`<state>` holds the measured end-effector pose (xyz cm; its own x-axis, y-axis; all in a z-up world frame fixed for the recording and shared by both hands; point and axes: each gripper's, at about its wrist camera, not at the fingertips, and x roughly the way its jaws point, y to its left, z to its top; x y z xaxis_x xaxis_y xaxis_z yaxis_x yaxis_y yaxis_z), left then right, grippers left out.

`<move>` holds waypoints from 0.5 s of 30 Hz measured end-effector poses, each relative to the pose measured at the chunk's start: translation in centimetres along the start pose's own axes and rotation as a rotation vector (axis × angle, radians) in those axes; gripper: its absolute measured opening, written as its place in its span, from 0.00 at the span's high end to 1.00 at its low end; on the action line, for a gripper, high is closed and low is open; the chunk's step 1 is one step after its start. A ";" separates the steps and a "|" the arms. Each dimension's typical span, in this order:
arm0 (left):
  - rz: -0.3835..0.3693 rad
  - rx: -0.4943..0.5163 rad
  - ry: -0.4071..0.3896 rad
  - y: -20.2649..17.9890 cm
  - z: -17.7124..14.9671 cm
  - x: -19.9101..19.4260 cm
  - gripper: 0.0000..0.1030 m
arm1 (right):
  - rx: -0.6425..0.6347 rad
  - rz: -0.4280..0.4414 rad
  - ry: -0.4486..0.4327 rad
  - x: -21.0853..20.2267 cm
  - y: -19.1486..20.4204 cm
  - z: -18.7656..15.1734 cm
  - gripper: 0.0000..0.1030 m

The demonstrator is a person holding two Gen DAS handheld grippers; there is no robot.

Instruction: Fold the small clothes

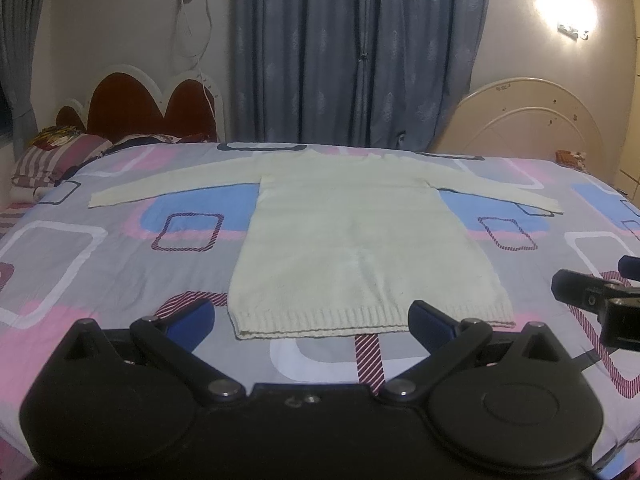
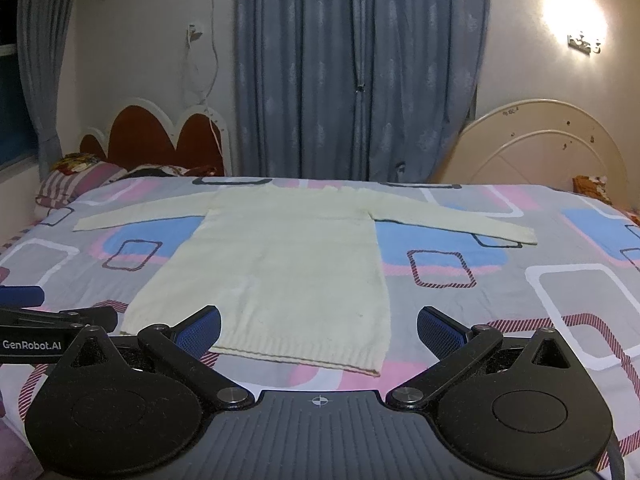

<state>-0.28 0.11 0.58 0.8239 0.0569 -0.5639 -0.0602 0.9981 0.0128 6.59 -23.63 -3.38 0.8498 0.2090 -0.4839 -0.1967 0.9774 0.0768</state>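
Cream sweater (image 1: 356, 240) flat on bedspread (image 1: 80, 248), hem just ahead of both hand-held grippers, jaws spread, empty.

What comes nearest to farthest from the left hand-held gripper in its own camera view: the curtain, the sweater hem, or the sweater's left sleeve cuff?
Measured from the left hand-held gripper:
1. Sweater hem, right between the open fingers, at the near edge of the bed.
2. Left sleeve cuff, far left, farther up the bed.
3. Curtain, behind the bed, against the wall.

Cream knit sweater (image 1: 360, 240), flat on bedspread (image 1: 100, 260), sleeves outstretched
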 end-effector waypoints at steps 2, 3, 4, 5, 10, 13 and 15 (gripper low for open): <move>0.000 0.001 -0.001 0.0 0.0 0.1 0.00 | 0.002 -0.001 0.000 0.0 0.0 0.0 0.00; -0.002 0.001 0.000 0.0 0.0 0.1 0.00 | 0.002 -0.002 0.001 0.0 0.0 0.0 0.00; -0.002 0.002 0.000 -0.1 0.0 0.1 0.00 | 0.003 -0.003 0.002 0.1 0.0 0.0 0.00; -0.003 0.002 -0.001 -0.1 -0.1 0.1 0.00 | 0.004 -0.004 0.001 0.1 -0.1 0.0 0.00; -0.004 0.006 0.000 -0.1 -0.2 0.1 0.00 | 0.010 -0.008 0.000 0.0 -0.1 0.0 0.00; -0.003 0.006 0.002 0.0 -0.1 0.1 0.00 | 0.011 -0.008 0.000 0.0 -0.1 0.0 0.00; -0.001 0.004 0.001 0.0 -0.1 0.0 0.00 | 0.012 -0.006 0.000 -0.1 -0.3 -0.1 0.00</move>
<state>-0.33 0.08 0.48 0.8231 0.0557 -0.5652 -0.0569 0.9983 0.0154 6.55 -23.92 -3.43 0.8512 0.2028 -0.4841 -0.1855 0.9790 0.0840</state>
